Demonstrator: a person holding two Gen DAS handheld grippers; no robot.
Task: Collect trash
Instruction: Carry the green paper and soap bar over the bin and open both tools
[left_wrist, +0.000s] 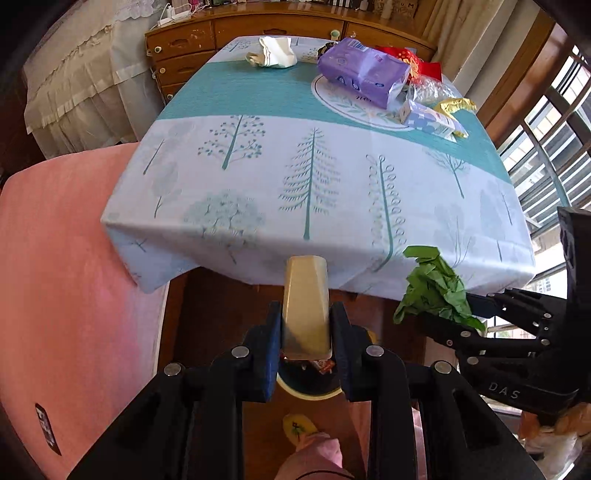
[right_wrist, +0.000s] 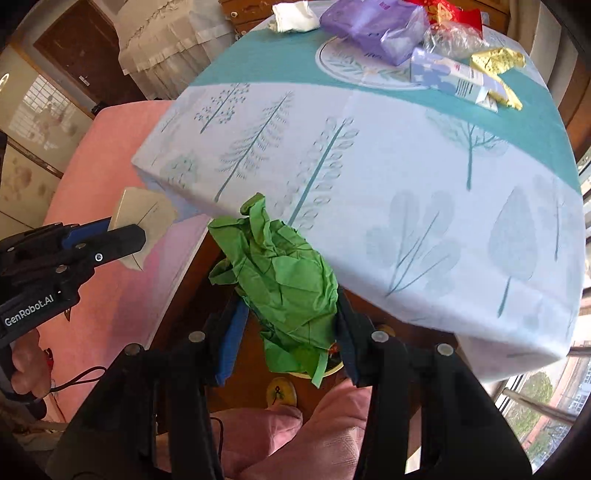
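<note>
Two handheld grippers hang side by side just off the near edge of a table (left_wrist: 229, 140) covered in a teal and white tree-print cloth. The left gripper (left_wrist: 306, 325) has its jaws closed on a flat beige card or packet (left_wrist: 306, 302), pinched at the lower end. The card's long axis runs straight out along the fingers, its free end pointing toward the table edge. The right gripper (right_wrist: 290, 314) has its jaws clamped on a crumpled wad of green paper (right_wrist: 284, 280), which bulges out past the fingertips with no clear long axis. Below both grippers sits a round bin (left_wrist: 308, 393) with a pale rim. At the table's far end lie a purple packet (left_wrist: 362, 70), a white crumpled tissue (left_wrist: 277, 51), a small blue and white carton (left_wrist: 430, 120) and a yellow wrapper (left_wrist: 456, 105).
</note>
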